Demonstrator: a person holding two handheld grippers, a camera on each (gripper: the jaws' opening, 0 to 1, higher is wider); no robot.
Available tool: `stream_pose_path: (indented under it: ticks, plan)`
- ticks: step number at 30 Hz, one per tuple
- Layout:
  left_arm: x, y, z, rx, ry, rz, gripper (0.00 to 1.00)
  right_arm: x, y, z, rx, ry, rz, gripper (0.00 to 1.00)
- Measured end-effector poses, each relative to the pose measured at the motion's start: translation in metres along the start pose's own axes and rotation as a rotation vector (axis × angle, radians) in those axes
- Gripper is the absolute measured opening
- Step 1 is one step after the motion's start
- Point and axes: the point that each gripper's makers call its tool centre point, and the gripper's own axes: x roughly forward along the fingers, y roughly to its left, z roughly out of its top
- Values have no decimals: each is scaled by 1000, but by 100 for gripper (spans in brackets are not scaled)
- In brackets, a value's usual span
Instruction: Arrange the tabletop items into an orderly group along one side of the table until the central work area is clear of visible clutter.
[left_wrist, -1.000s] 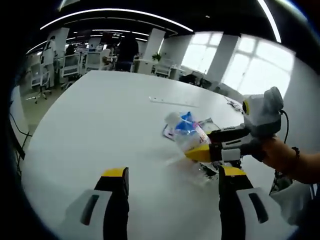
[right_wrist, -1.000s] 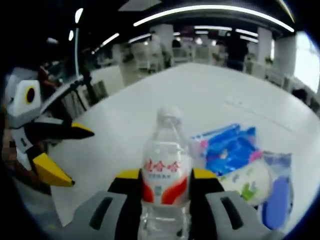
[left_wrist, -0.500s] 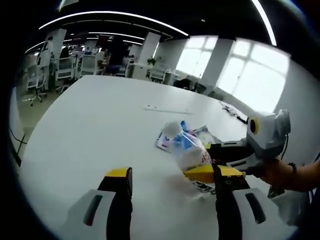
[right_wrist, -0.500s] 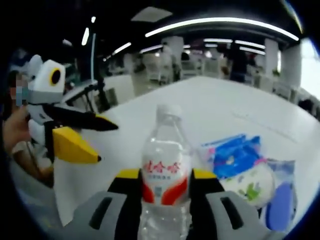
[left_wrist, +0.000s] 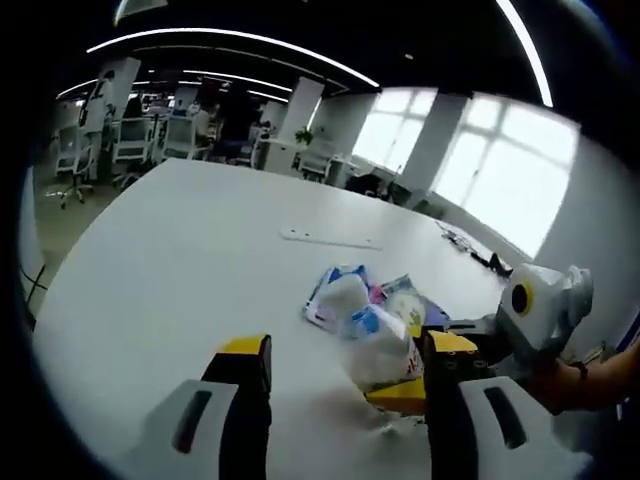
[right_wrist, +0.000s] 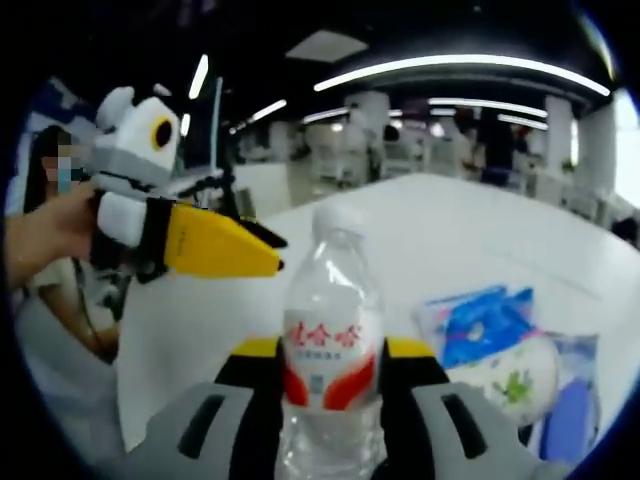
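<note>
A clear water bottle (right_wrist: 331, 322) with a red and white label and a white cap stands upright between the jaws of my right gripper (right_wrist: 331, 352), which is shut on it. In the left gripper view the same bottle (left_wrist: 378, 345) lies tilted in the right gripper (left_wrist: 405, 372), just in front of my open left gripper (left_wrist: 345, 352). The left gripper (right_wrist: 280, 252) hangs left of the bottle's cap, held by a hand. A blue and white packet (right_wrist: 492, 340) and a clear pouch (right_wrist: 568, 400) lie on the white table (right_wrist: 440, 215).
The packets (left_wrist: 345, 295) lie together near the table's right side. A thin white strip (left_wrist: 330, 240) rests farther back on the table (left_wrist: 170, 260), with dark cables (left_wrist: 482, 258) at the far right edge. Office desks and chairs stand beyond.
The left gripper has drawn closer to the bottle, which now shows between its jaws. In the right gripper view the left gripper has risen and come nearer the cap. The right gripper keeps its hold.
</note>
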Motion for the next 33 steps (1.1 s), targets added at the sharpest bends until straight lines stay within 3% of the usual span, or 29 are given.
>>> stream_pose_path:
  ticks: [3, 6, 19, 27, 33]
  plan:
    - [2, -5, 1, -3, -4, -27, 47, -1, 3, 0, 3, -12, 18, 33]
    - [4, -5, 2, 2, -10, -20, 48, -3, 6, 0, -14, -26, 23, 33]
    - [11, -10, 10, -7, -36, -70, 34, -7, 13, 1, -67, -78, 49, 34]
    - [15, -10, 10, 49, -25, -63, 26, -10, 12, 0, -64, -90, 32, 35]
    - [17, -11, 12, 20, -32, -78, 23, -12, 10, 1, -51, -110, 22, 35]
